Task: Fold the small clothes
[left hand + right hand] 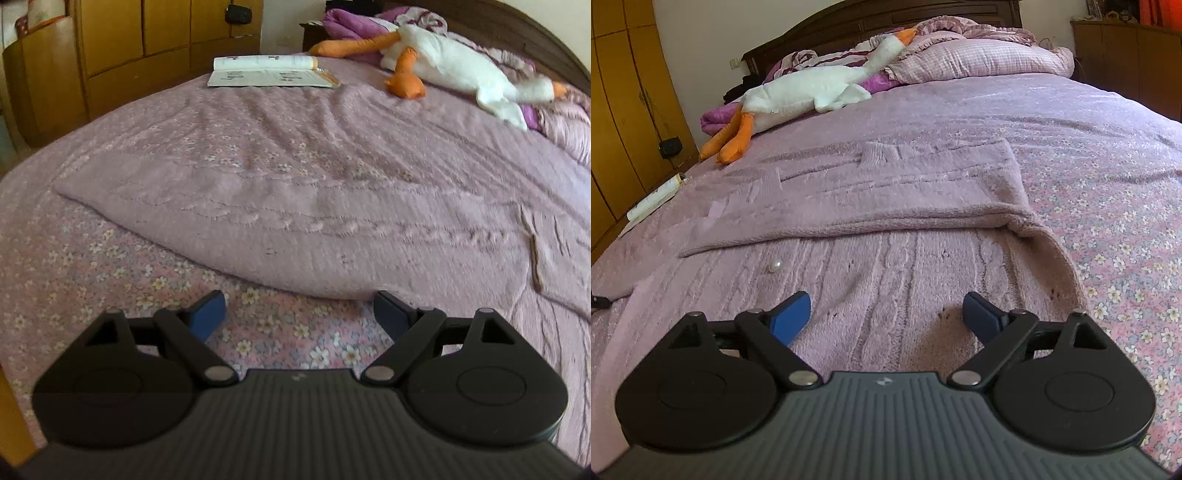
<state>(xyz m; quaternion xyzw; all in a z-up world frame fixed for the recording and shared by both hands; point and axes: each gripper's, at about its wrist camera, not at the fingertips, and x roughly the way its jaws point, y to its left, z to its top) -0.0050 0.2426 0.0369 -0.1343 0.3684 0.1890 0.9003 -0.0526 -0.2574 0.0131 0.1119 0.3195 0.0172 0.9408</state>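
A: Item one, sweater. Count?

B: One, pink cable knit, spread flat on the bed across the middle of both views. In the right wrist view an upper layer lies doubled over a lower one, its folded edge running left to right mid-frame. I'd judge the first fold made, with more to come.

A: Grippers?

B: Two. Left gripper, bottom centre of its view, jaws spread wide and empty, over bare floral sheet just short of the sweater's near edge; probably lining up for that hem. Right gripper, jaws likewise released, nothing between them, over the lower knit layer. Whether its tips touch the cloth I cannot tell.

A: Sundries?

B: One pearl-like bead, left of centre, possibly a button, though the view is too soft to be sure. One plush goose, upper left, out of the working area. One open book, top centre of the left view. One checked pillow, top right.
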